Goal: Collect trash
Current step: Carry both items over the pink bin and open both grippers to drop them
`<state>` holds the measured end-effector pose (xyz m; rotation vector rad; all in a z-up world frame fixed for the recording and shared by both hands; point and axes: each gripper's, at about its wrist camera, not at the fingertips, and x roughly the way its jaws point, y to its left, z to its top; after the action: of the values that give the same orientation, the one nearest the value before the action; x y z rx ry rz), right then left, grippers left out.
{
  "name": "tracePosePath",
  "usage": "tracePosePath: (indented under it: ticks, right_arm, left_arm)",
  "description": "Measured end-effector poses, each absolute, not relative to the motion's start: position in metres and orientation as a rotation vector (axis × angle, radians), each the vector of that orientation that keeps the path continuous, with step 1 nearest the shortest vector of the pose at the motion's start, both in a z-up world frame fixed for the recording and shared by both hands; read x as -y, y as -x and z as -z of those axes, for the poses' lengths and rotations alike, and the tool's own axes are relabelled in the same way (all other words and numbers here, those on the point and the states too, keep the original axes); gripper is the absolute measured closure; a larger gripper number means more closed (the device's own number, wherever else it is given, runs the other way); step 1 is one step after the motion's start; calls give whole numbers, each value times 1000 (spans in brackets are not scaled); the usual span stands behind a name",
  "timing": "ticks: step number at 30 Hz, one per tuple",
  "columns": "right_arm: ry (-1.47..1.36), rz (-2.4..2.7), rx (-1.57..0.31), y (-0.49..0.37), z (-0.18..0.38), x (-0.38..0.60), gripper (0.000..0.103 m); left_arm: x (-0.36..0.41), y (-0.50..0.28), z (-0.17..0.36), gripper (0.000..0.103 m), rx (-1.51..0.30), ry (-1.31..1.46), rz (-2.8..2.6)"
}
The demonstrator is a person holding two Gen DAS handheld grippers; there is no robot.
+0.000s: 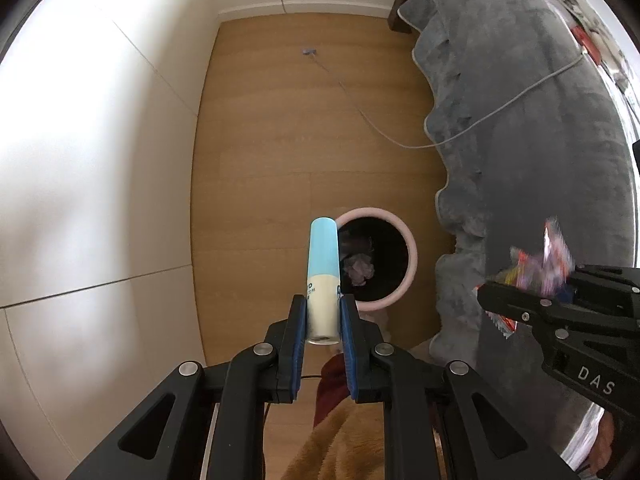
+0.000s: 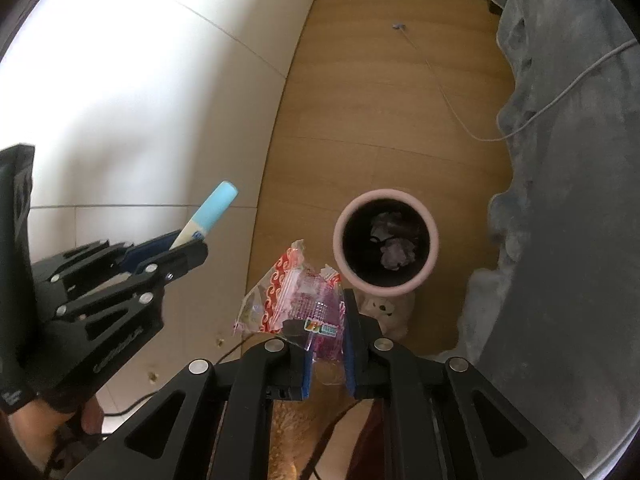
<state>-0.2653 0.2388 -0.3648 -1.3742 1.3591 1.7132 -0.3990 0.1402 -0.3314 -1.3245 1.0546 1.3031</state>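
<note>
A wooden floor (image 1: 304,128) runs between a white wall (image 1: 100,140) and a bed draped in a grey blanket (image 1: 520,140); a thin grey cable (image 1: 400,142) trails from the blanket across the boards; a round pink-rimmed bin (image 2: 386,240) with a dark inside stands on the floor just beside the blanket's edge, crumpled trash already lying at its bottom; a small white plush toy (image 2: 384,312) sits against the bin's near side. The left hand-held gripper (image 1: 323,316) points down, its blue pads clamped on a light blue and cream tube (image 1: 323,276) that stands out beyond the fingertips, its far end overlapping the bin's left rim in the left wrist view. The right hand-held gripper (image 2: 326,328), near the left one, is closed on a crinkled red and clear plastic wrapper (image 2: 296,300); the wrapper fans out left of the fingertips and sits just short of the bin's opening in the right wrist view.
</note>
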Motion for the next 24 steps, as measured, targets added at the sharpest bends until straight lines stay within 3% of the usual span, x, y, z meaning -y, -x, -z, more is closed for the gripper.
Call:
tracePosePath:
  ticks: [1, 3, 5, 11, 24]
  right_arm:
    - [1375, -1703, -1359, 266, 367, -241, 82]
    - [1386, -1694, -1337, 269, 362, -241, 58]
    - [1419, -1687, -1307, 272, 364, -243, 48]
    - [1431, -1676, -1290, 275, 366, -246, 40]
    - [1333, -1561, -1369, 221, 351, -235, 40]
  left_arm:
    - [-140, 400, 333, 86, -1052, 1330, -1299]
    - [-142, 401, 337, 86, -1051, 1337, -1288]
    - [-143, 400, 341, 86, -1049, 1339, -1272]
    - [-147, 396, 349, 86, -1056, 1338, -1237]
    - [-161, 343, 377, 86, -1124, 1285, -1096]
